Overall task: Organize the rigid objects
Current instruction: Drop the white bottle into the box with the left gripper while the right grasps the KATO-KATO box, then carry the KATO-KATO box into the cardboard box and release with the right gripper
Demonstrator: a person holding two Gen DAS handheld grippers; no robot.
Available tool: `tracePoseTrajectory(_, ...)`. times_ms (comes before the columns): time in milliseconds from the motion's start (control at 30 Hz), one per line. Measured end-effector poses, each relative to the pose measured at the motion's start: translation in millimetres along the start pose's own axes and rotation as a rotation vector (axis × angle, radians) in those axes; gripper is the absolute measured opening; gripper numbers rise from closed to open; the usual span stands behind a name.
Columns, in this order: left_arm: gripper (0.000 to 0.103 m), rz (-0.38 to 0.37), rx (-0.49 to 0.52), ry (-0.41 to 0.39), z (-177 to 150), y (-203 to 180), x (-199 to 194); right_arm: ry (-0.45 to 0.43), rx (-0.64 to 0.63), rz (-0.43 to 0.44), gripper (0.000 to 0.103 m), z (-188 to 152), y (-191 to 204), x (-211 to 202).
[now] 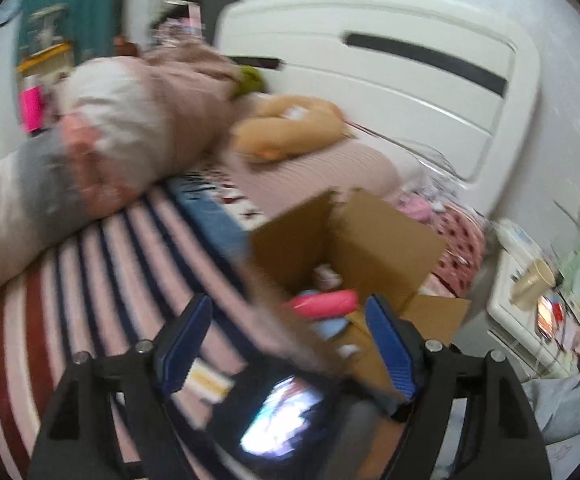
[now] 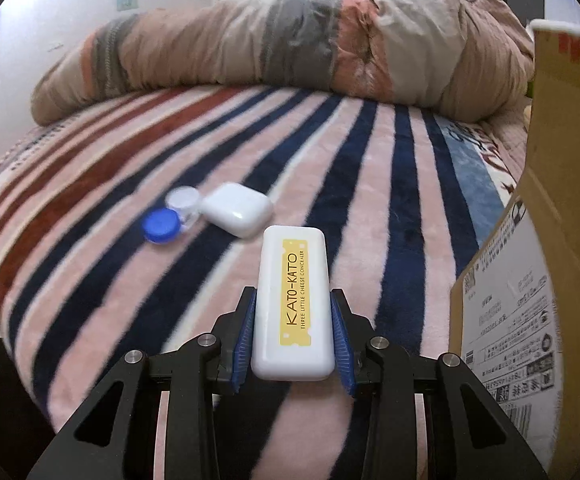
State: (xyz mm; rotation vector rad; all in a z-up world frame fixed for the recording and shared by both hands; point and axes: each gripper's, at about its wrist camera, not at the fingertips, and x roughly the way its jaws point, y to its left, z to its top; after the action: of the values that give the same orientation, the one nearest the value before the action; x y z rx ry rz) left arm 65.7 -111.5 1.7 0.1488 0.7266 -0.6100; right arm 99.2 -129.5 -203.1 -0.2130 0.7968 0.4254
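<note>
My right gripper (image 2: 293,316) is shut on a white concealer case (image 2: 294,300) with a yellow KATO-KATO label, held above the striped blanket (image 2: 129,200). Ahead on the blanket lie a white earbud case (image 2: 237,210) and a contact lens case (image 2: 173,218) with one blue and one clear cap. My left gripper (image 1: 287,344) is open and empty, just in front of an open cardboard box (image 1: 370,248) that holds a pink item (image 1: 324,303) and a light blue item (image 1: 330,326). A dark shiny object (image 1: 277,412) lies blurred below the left jaws.
A rolled duvet (image 2: 290,48) lies along the far side of the bed. The cardboard box wall (image 2: 530,320) stands close on the right of the right gripper. A tan neck pillow (image 1: 285,124), a white headboard (image 1: 390,80) and a cluttered bedside unit (image 1: 530,300) are beyond the box.
</note>
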Motion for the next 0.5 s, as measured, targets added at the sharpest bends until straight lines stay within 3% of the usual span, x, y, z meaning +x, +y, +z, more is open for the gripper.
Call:
tracePoseTrajectory(133, 0.076, 0.112, -0.080, -0.059, -32.7, 40.5, -43.0, -0.046, -0.050, 0.040, 0.031, 10.3, 15.8, -26.2)
tracePoseTrajectory(300, 0.078, 0.184, -0.180, -0.109, -69.5, 78.4, -77.1, -0.099, -0.085, 0.094, 0.031, 28.5, 30.8, -77.5)
tracePoseTrajectory(500, 0.080, 0.190, -0.229, -0.107, -99.0, 98.5, -72.1, -0.150, -0.063, 0.101, 0.031, 41.3, 20.9, -141.7)
